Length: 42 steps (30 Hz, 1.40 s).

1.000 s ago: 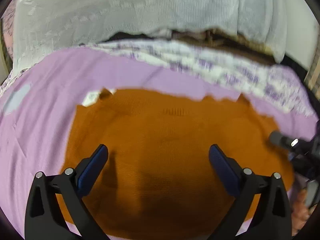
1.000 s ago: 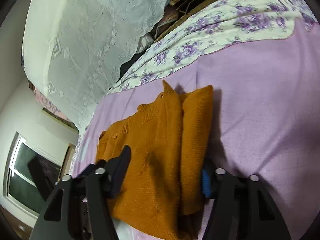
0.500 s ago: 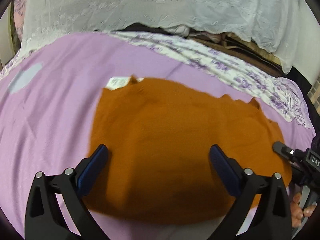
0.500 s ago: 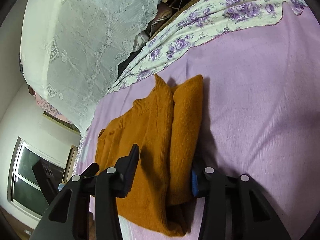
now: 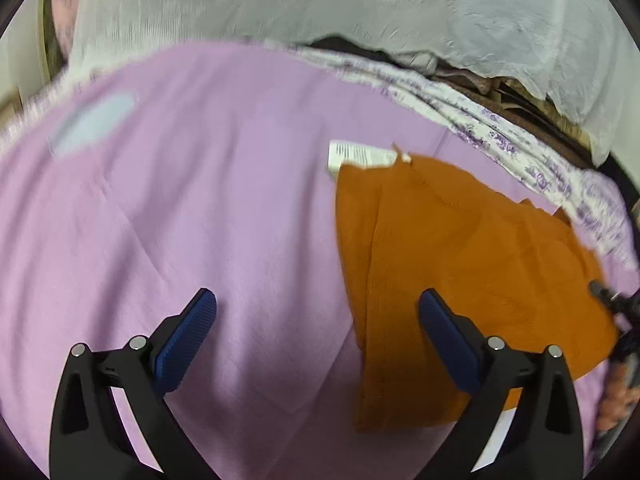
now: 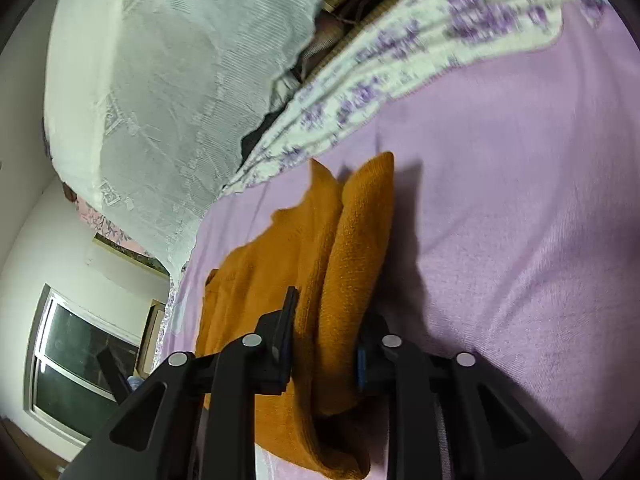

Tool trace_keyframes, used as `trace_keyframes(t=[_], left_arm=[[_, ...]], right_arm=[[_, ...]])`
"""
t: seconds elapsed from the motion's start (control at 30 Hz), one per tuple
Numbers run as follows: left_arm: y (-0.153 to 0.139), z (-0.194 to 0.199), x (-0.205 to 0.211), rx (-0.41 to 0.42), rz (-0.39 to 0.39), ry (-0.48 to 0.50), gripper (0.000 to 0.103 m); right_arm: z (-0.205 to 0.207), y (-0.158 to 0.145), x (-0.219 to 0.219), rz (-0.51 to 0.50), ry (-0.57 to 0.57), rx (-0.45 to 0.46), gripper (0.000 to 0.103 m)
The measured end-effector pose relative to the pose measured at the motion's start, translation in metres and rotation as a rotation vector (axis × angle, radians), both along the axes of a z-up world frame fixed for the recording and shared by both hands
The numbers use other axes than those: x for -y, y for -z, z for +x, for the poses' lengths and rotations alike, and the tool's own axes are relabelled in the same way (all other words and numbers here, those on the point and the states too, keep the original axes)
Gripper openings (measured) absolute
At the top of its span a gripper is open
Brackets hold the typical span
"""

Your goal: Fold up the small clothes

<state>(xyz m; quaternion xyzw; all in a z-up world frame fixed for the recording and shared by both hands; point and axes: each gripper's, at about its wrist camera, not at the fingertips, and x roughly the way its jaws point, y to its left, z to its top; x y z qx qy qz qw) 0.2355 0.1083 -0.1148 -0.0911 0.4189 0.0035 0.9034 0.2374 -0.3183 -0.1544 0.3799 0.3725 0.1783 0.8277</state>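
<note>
An orange knit sweater lies folded on the lilac bed sheet, with a white label at its far corner. My left gripper is open and empty, hovering over the sheet with its right finger above the sweater's left edge. In the right wrist view the sweater shows as a thick folded stack. My right gripper is shut on the folded edge of the sweater. The right gripper's tip also shows at the right edge of the left wrist view.
A white floral-print blanket borders the sheet at the back, with a white lace cover draped behind it. A window shows at the lower left of the right wrist view. A pale patch marks the sheet at far left.
My left gripper has swung left off the sweater and now hovers mostly over the bare sheet. My right gripper has closed from wide open onto the sweater's folded edge.
</note>
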Motion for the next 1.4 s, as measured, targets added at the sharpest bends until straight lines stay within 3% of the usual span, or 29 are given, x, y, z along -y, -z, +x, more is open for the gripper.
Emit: trace_keyframes(t=[0.2,0.37,0.57,0.83,1.0,1.1,1.4], left_arm=[[-0.006,-0.007,0.005,0.05,0.035,-0.004,0.099],[-0.001,-0.002,0.004,0.013,0.042,-0.024,0.099],[0.001,-0.001,-0.009,-0.019,-0.02,-0.044,0.099],[-0.011,0.0,-0.026,-0.015,0.035,-0.066,0.099],[-0.01,0.006,-0.065,-0.062,-0.059,-0.143,0.099],[-0.015,0.002,-0.083,-0.041,-0.111,-0.192,0.099],[-0.02,-0.005,-0.07,-0.007,-0.041,-0.197,0.099]], right_arm=[[-0.003,-0.002,-0.005,-0.053,0.015,0.01,0.023],[-0.01,-0.02,-0.018,-0.151,0.043,0.057,0.019],[-0.009,-0.033,-0.03,-0.211,0.075,0.011,0.019],[-0.006,-0.057,-0.051,-0.297,0.088,-0.038,0.019],[-0.007,-0.074,-0.061,-0.307,0.092,-0.024,0.019],[-0.005,-0.084,-0.072,-0.333,0.089,-0.013,0.019],[0.001,-0.108,-0.112,-0.38,0.072,-0.014,0.018]])
